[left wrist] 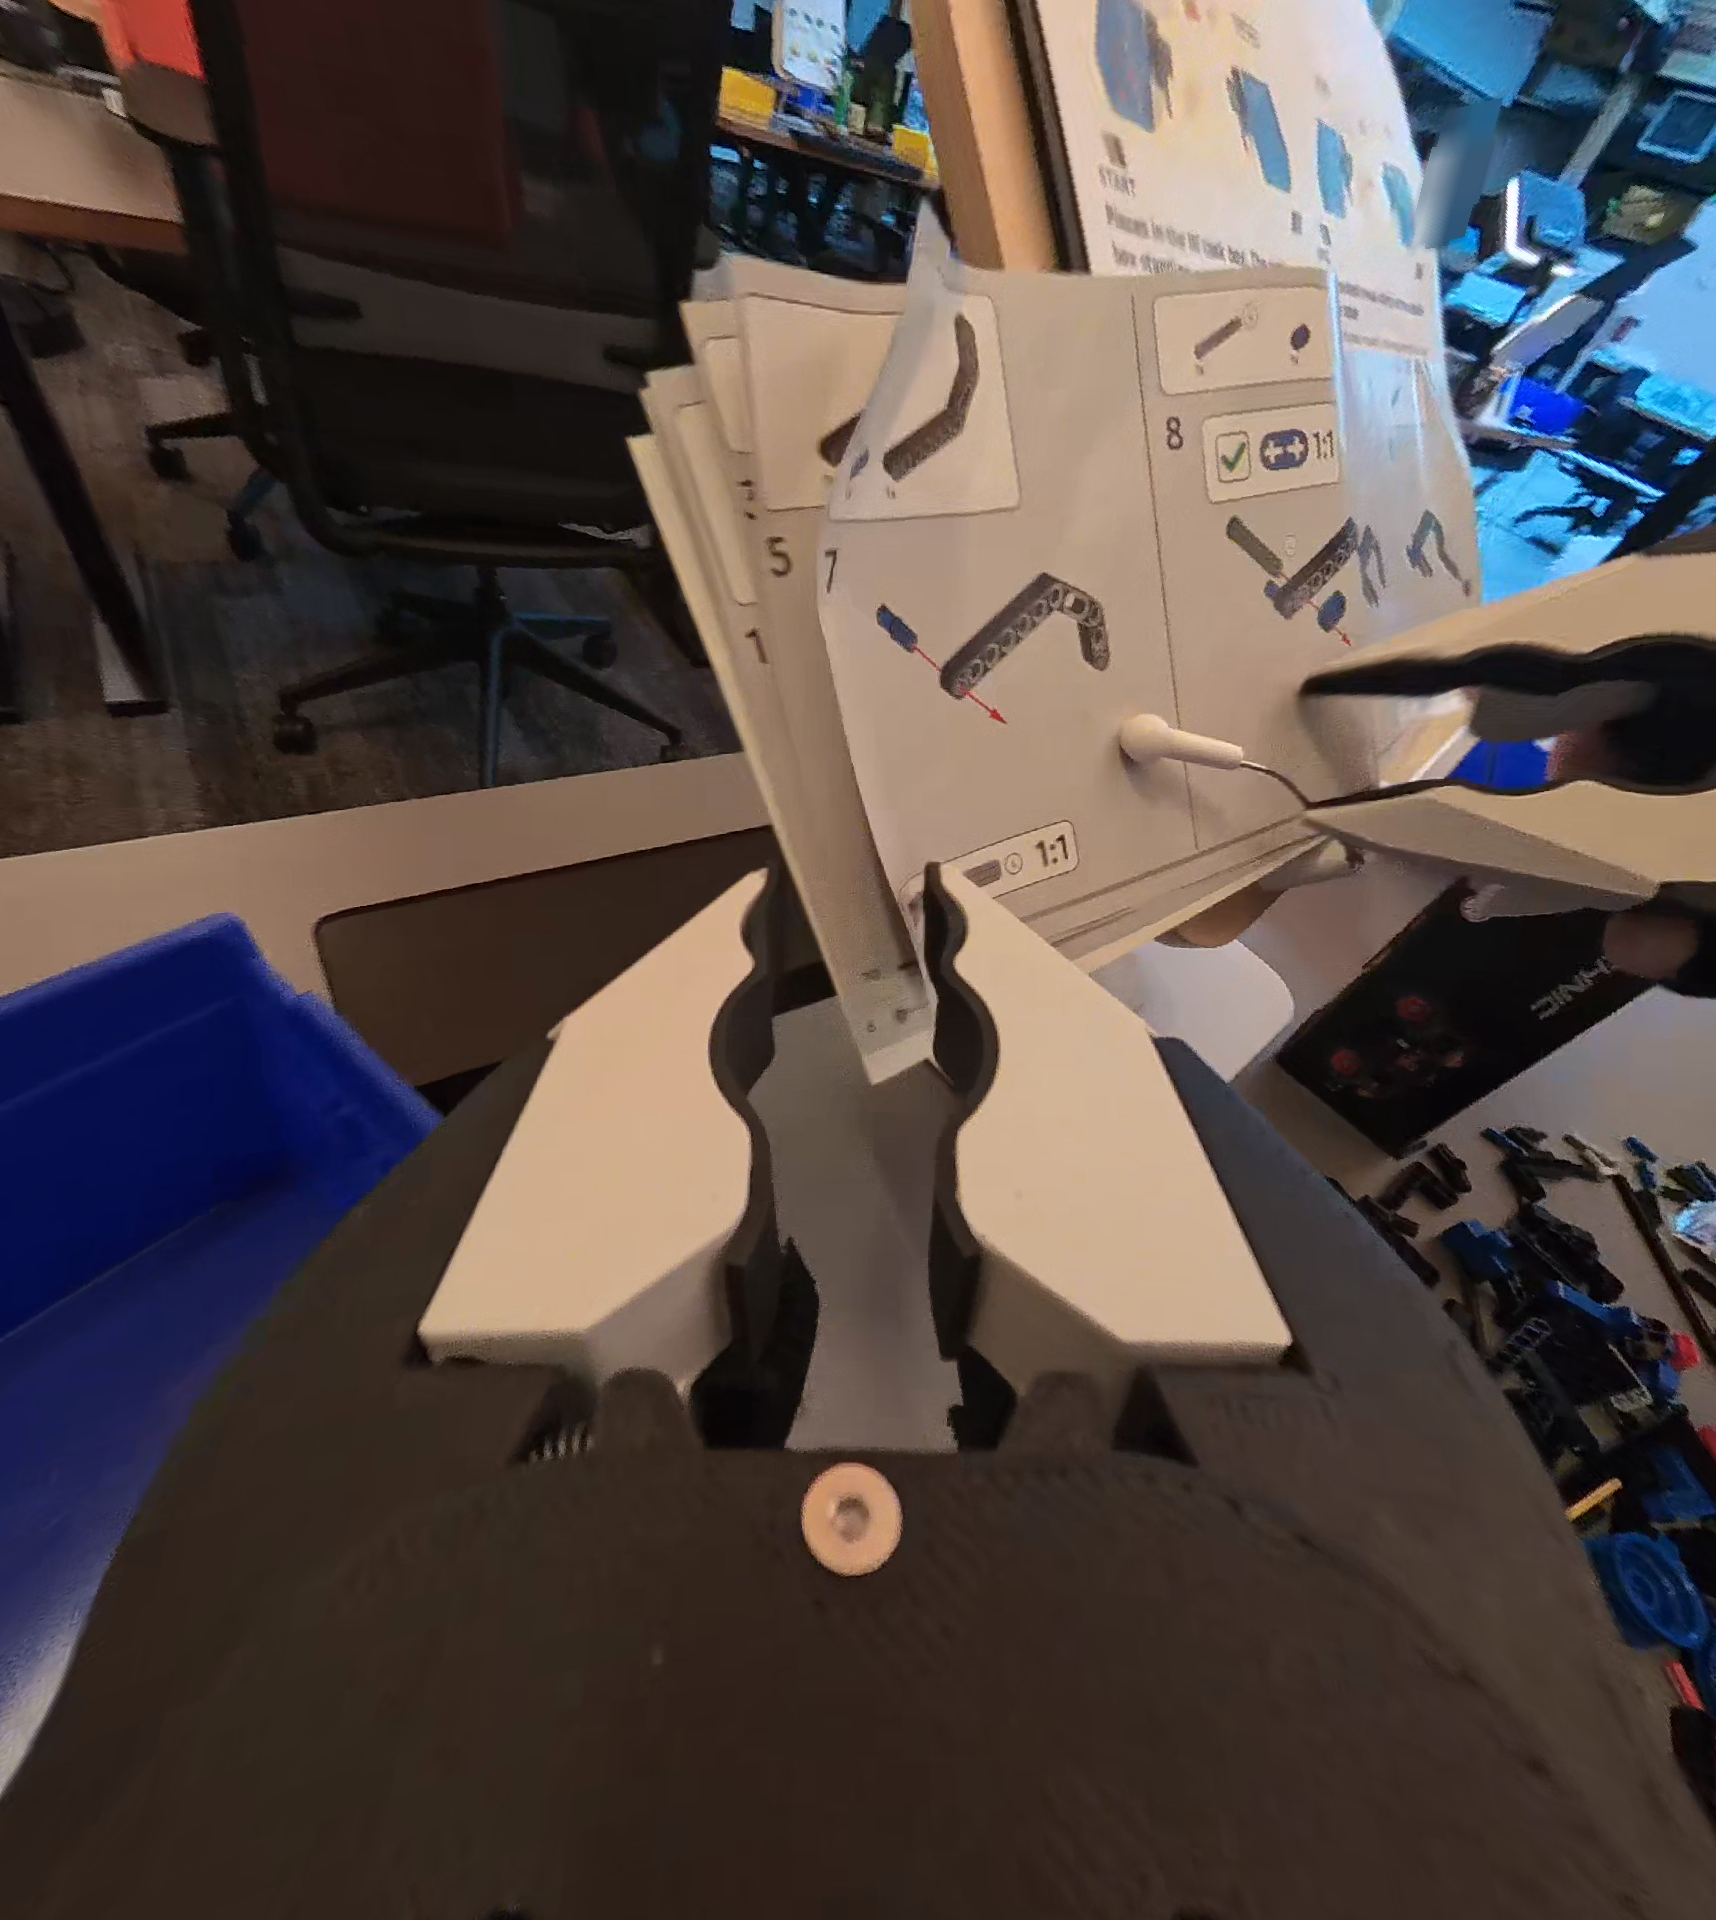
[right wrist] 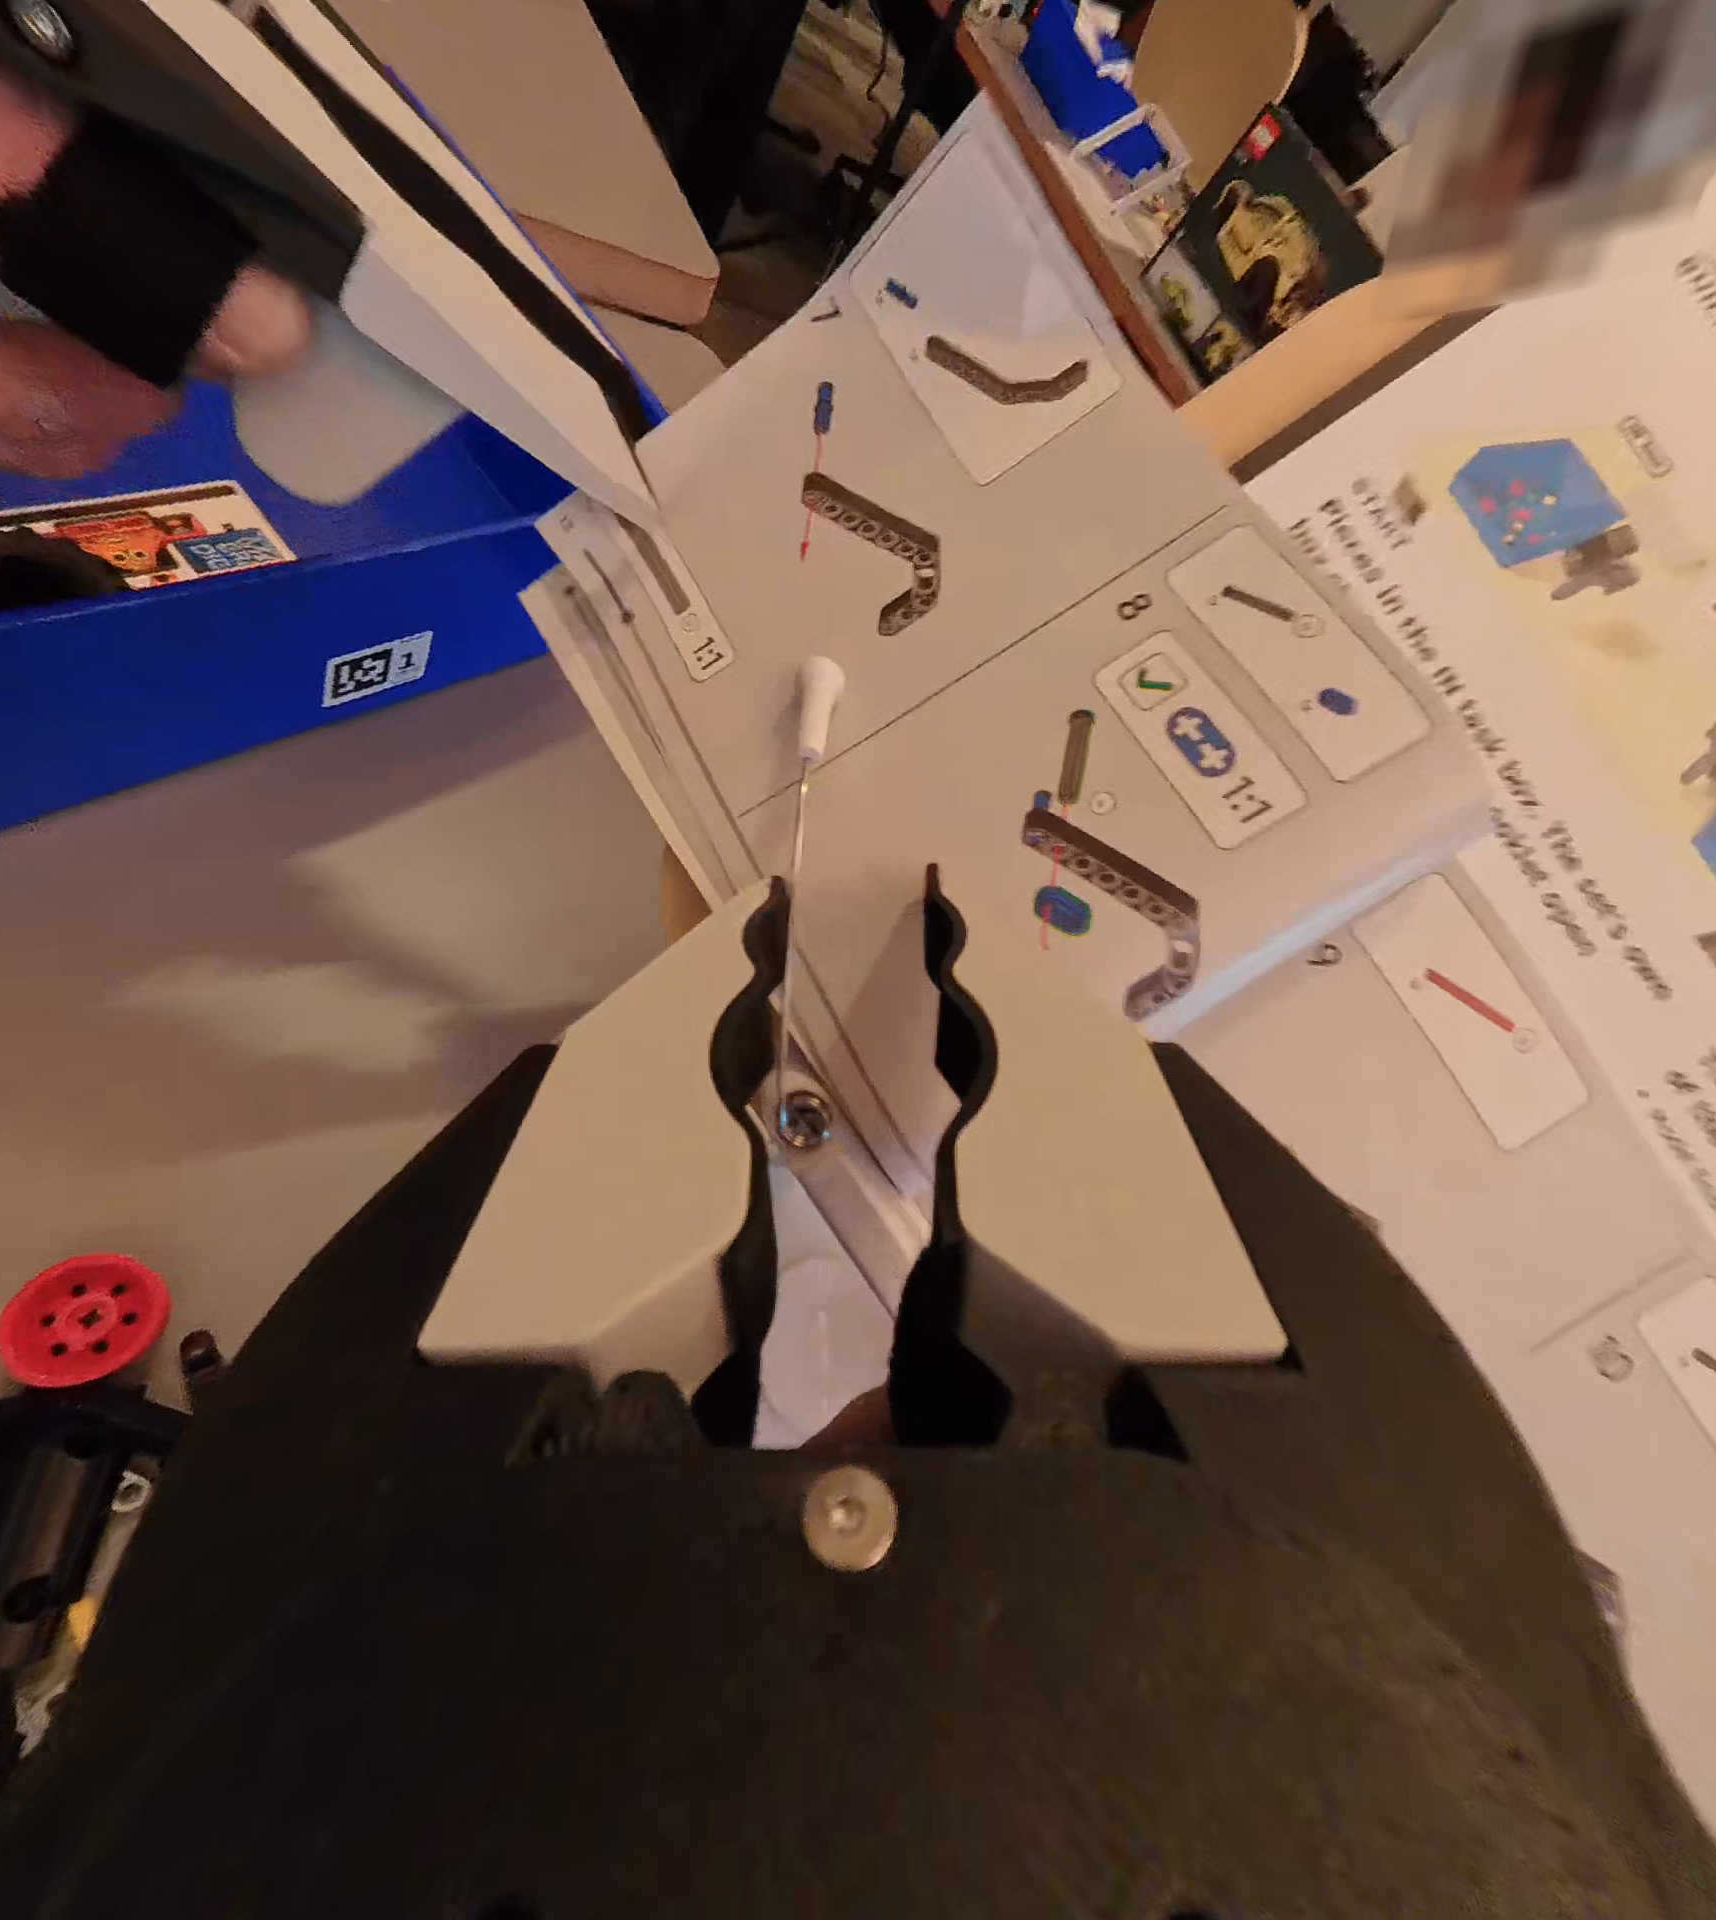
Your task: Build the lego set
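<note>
Left gripper [left wrist: 849, 883]: nearest my camera; I see its white fingers [left wrist: 625, 1122] parted, with the lower corner of the instruction booklet [left wrist: 999, 582] between them. I cannot tell whether they pinch the page.
Right gripper [right wrist: 854, 883]: fingers [right wrist: 1051, 1174] parted, astride the booklet's edge and a thin wire; whether they grip anything I cannot tell.
Instruction booklet: held up off the counter [left wrist: 106, 894], open at pages of building steps, its leaves fanned out.
White plug [left wrist: 1160, 740]: on the open page, at the wire's end.
Blue bin [left wrist: 85, 1122]: left of the booklet.
Lego pieces [left wrist: 1602, 1340]: below and right of the booklet, loose on the counter, black, blue and red.
Black box [left wrist: 1436, 1029]: just beneath the booklet's right edge.
Printed sheet [right wrist: 1560, 582]: right of the booklet.
</note>
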Available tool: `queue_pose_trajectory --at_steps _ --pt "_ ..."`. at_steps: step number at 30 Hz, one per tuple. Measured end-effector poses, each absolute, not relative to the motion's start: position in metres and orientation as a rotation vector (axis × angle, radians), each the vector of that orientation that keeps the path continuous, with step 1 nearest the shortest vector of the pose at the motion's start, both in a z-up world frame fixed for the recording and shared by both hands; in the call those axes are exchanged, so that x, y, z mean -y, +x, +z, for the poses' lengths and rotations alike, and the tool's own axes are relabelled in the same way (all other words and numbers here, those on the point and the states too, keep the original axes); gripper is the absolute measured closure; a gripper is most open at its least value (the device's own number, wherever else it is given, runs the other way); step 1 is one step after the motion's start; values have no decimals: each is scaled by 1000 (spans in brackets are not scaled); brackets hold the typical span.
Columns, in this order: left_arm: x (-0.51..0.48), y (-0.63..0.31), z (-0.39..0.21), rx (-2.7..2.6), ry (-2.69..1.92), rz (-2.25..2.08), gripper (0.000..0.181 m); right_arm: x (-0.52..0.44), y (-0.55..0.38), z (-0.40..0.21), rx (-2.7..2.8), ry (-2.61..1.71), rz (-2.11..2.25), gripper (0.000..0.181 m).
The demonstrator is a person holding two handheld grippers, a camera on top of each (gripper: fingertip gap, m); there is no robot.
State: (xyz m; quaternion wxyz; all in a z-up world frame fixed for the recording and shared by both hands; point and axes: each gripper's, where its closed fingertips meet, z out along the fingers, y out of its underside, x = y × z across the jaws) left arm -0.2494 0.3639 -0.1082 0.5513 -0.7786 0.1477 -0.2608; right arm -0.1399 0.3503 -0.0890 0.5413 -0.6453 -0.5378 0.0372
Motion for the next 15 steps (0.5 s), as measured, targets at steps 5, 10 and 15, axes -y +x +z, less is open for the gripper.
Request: queue_pose_trajectory --at_steps 5,10,15 --pt "-339 -265 -86 -378 -1806 -474 150 -330 -122 -68 1298 -1487 -5 145" --pt "-287 -262 -73 -571 -1791 -251 143 -283 -97 -44 1324 -1465 24 146" --pt "-199 -227 -102 -807 -1856 -354 132 -226 -64 -38 1383 -1426 15 149"
